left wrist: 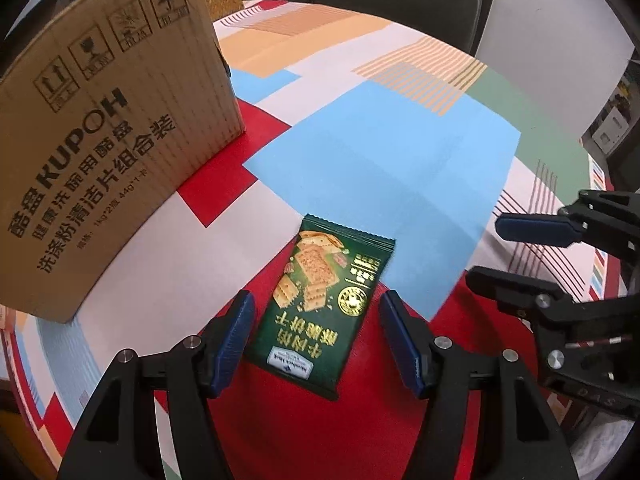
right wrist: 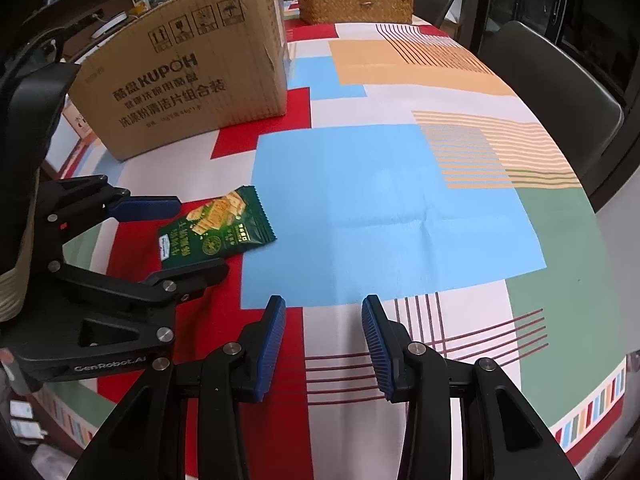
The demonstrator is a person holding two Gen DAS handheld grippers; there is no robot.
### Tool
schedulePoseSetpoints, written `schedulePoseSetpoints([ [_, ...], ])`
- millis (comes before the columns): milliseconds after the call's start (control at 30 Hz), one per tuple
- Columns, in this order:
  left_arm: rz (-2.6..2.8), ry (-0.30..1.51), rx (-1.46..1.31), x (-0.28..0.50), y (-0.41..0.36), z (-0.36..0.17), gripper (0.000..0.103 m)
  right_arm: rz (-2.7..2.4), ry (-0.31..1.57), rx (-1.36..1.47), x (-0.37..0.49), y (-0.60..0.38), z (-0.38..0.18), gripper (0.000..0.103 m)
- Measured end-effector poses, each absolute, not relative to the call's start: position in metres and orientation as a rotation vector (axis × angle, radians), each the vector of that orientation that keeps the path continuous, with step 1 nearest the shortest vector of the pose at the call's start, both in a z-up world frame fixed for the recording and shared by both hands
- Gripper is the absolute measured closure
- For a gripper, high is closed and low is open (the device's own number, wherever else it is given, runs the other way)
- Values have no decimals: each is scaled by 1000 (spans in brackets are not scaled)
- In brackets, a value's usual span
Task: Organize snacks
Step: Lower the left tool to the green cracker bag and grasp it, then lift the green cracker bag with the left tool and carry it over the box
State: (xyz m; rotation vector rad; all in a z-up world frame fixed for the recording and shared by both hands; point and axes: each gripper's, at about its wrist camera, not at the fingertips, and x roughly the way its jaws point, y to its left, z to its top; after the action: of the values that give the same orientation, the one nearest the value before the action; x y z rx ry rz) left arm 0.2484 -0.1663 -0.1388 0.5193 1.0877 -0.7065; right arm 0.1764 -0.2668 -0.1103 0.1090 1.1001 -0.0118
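A green cracker packet (left wrist: pixel 320 304) lies flat on the patterned tablecloth, on a red patch. My left gripper (left wrist: pixel 318 312) is open, its blue pads on either side of the packet, just above it and not touching. The packet also shows in the right wrist view (right wrist: pixel 218 228), between the left gripper's fingers (right wrist: pixel 144 206). My right gripper (right wrist: pixel 323 312) is open and empty, low over the table to the right of the packet; it shows in the left wrist view (left wrist: pixel 500 248). A brown cardboard box (left wrist: pixel 92 152) stands at the left, also in the right wrist view (right wrist: pixel 188 80).
A woven wicker basket (right wrist: pixel 356 4) stands at the far end of the table. Dark chairs (right wrist: pixel 560 92) stand along the right side and far end. The tablecloth (right wrist: pixel 380 192) has blue, red, white and green patches. The table's near edge (right wrist: pixel 592 412) is close to my right gripper.
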Motion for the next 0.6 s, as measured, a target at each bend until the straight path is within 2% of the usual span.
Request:
schedulePoseSetpoints([
  [133, -709, 1097, 488, 256, -170, -139, 40, -18, 1106, 104, 179, -267, -113, 62],
  [233, -729, 1102, 463, 258, -172, -140, 50, -19, 1107, 107, 180, -268, -113, 62],
  [433, -722, 1107, 404, 257, -165, -136, 62, -13, 1097, 99, 186, -268, -112, 62],
  [600, -695, 1114, 339, 255, -156, -133, 63, -4, 1087, 91, 187, -265, -108, 62],
])
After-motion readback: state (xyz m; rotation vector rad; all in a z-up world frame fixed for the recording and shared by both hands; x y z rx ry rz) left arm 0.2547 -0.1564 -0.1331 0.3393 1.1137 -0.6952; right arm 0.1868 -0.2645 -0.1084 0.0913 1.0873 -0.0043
